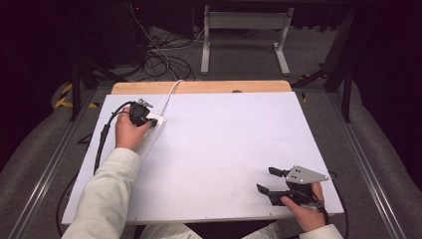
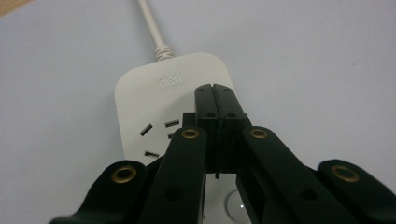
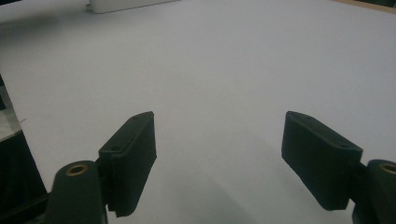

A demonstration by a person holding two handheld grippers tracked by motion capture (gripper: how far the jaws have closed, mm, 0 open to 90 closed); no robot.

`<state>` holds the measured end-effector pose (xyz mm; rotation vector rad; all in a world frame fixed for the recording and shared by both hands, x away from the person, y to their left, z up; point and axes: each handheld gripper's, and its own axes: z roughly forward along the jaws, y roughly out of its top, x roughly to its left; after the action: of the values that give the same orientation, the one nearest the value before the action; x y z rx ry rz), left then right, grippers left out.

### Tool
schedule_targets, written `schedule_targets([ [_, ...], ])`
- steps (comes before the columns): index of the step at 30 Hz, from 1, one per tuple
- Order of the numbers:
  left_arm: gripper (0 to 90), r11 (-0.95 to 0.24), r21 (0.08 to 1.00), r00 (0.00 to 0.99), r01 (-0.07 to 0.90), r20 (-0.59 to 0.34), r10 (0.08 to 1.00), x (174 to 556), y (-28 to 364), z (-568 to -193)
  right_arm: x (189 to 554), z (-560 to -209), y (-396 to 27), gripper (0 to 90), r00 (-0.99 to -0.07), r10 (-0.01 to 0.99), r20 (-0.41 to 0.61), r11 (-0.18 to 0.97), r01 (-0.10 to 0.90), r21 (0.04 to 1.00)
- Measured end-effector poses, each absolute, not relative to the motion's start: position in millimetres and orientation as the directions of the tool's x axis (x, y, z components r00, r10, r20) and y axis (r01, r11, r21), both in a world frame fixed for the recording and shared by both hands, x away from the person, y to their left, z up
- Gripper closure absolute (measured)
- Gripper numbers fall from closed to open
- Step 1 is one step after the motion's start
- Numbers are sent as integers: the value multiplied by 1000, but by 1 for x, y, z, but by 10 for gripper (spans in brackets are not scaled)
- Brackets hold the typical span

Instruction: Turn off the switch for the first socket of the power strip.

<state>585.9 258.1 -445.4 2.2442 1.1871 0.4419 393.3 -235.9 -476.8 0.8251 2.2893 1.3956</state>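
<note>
A white power strip lies near the left edge of the white tabletop, and its pale cable runs off toward the far edge. My left gripper hovers right over the strip with its jaws shut. In the left gripper view the two black pads press together above the strip's face, beside a socket, and nothing shows between them. My right gripper rests near the front right of the table, open. In the right gripper view its pads stand wide apart over bare white surface.
A wooden strip borders the table's far edge. Beyond it are tangled floor cables and a white table frame. A round button sits on the strip under the left jaws. The strip's end shows far off in the right gripper view.
</note>
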Motion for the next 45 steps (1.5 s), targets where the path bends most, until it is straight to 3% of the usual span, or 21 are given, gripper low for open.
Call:
schedule_targets([
  [14,900,-443,614,544,653,26,839,585,257,-446,393,-477,-235,271,-778,628,17,353,304,885],
  [25,900,-465,600,533,651,75,843,583,251,-445,393,-477,-235,271,-779,627,18,355,306,883],
  [39,900,-436,608,524,663,39,851,584,254,-446,392,-477,-236,271,-779,627,16,355,304,884],
  [45,900,-447,611,516,653,74,854,583,252,-446,391,-476,-238,271,-780,626,14,352,298,887],
])
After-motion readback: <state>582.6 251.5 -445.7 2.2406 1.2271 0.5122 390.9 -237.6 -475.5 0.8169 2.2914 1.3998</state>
